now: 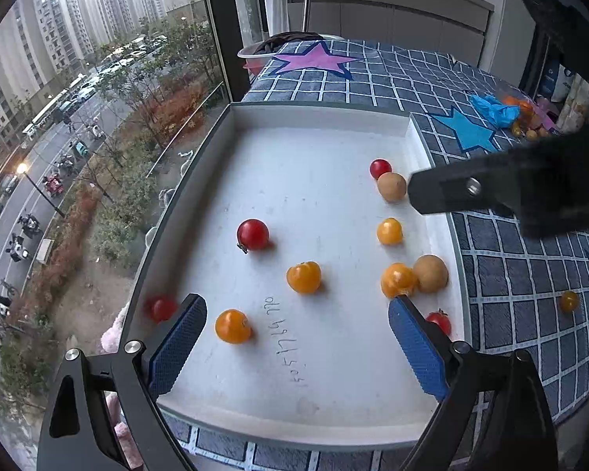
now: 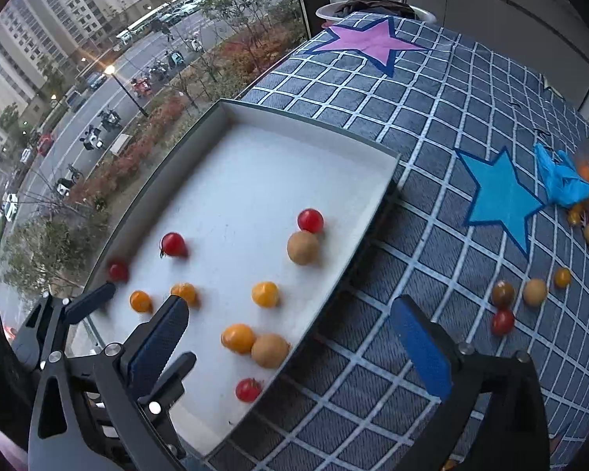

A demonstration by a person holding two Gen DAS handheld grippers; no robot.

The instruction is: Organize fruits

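A white tray (image 1: 318, 115) (image 2: 306, 121) sits on the checked cloth by the window. It holds several red tomatoes, orange tomatoes and tan round fruits. My left gripper (image 1: 296, 304) hangs open over the tray's near end. An orange tomato (image 1: 233, 325) lies loose on the tray floor between its blue pads, and a red tomato (image 1: 439, 321) sits just outside the right pad. My right gripper (image 2: 290, 306) is open and empty, straddling the tray's right rim above an orange tomato (image 2: 237, 338) and a tan fruit (image 2: 270, 350). One of its black fingers (image 1: 471, 188) reaches into the left wrist view.
Several loose fruits (image 2: 534, 292) lie on the cloth (image 2: 432, 117) to the right of the tray. A blue plastic bag (image 2: 561, 180) with more fruit lies further right. A bowl (image 1: 255, 53) stands at the table's far end. The window glass runs along the tray's left side.
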